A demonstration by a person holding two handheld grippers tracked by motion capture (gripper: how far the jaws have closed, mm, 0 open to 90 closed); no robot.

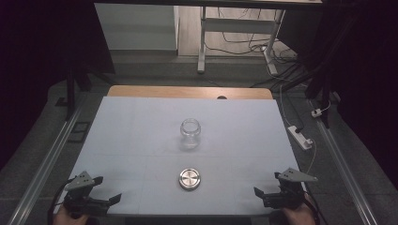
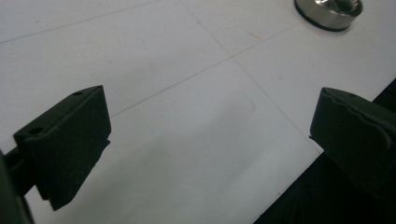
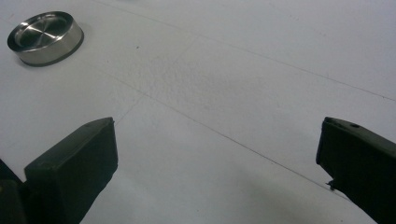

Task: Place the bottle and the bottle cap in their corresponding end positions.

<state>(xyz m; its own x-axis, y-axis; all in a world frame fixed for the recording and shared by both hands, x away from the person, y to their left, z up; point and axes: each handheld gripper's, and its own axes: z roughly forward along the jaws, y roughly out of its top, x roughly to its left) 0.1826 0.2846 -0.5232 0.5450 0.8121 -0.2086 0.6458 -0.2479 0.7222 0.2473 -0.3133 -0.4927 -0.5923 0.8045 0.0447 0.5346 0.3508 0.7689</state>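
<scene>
Near the middle of the white table cover [image 1: 141,122] stands a clear glass jar [image 1: 190,133] — upright, its long axis vertical, its open mouth pointing up. Nothing can be made out inside it; the glass looks empty, though the high view is dim. Just toward the person from the jar, apart from it, lies a round metal lid [image 1: 189,179], flat on the cover. In the right gripper view the lid's [image 3: 45,37] hollow side faces up, a shallow dish with a raised rim and a dark band at its base; in the left gripper view the lid [image 2: 329,10] sits at the far upper edge, partly cut off. The left gripper [image 1: 106,190] rests at the near left corner of the cover, jaws spread wide, nothing between them — bare cover shows in the gap. The right gripper [image 1: 267,184] sits at the near right corner, jaws likewise wide apart and empty. Both grippers are well apart from lid and jar, each angled inward toward the lid.
</scene>
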